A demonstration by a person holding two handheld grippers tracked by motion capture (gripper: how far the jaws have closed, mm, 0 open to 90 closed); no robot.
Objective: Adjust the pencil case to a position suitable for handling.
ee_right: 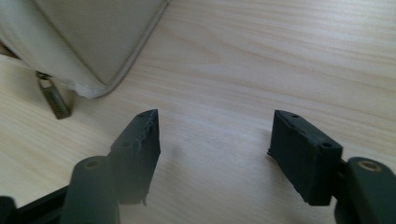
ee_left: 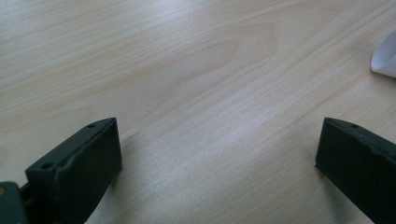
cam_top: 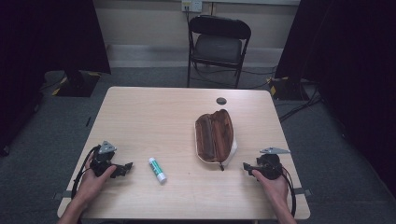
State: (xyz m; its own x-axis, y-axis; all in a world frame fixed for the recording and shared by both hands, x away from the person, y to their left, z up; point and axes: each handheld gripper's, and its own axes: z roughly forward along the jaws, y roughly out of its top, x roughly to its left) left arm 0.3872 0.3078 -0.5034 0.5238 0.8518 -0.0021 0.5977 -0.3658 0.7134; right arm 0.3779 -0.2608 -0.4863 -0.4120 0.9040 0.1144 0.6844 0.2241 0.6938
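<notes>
A brown pencil case (cam_top: 215, 134) with a white underside lies unzipped right of the table's middle. In the right gripper view its white side (ee_right: 93, 37) and metal zipper pull (ee_right: 53, 100) lie just beyond the left jaw. A white glue stick with a green cap (cam_top: 157, 169) lies near the front, left of centre. My left gripper (cam_top: 127, 168) rests near the front left edge, pointing at the stick; its jaws stand wide apart over bare wood (ee_left: 219, 128), with a white rounded end (ee_left: 385, 58) at that view's right edge. My right gripper (cam_top: 245, 166) (ee_right: 217, 119) is open beside the case's near corner.
A small black disc (cam_top: 221, 101) sits on the wooden table (cam_top: 149, 116) behind the case. A black folding chair (cam_top: 218, 44) stands beyond the far edge. Dark curtains hang at both sides, and cables lie on the grey floor.
</notes>
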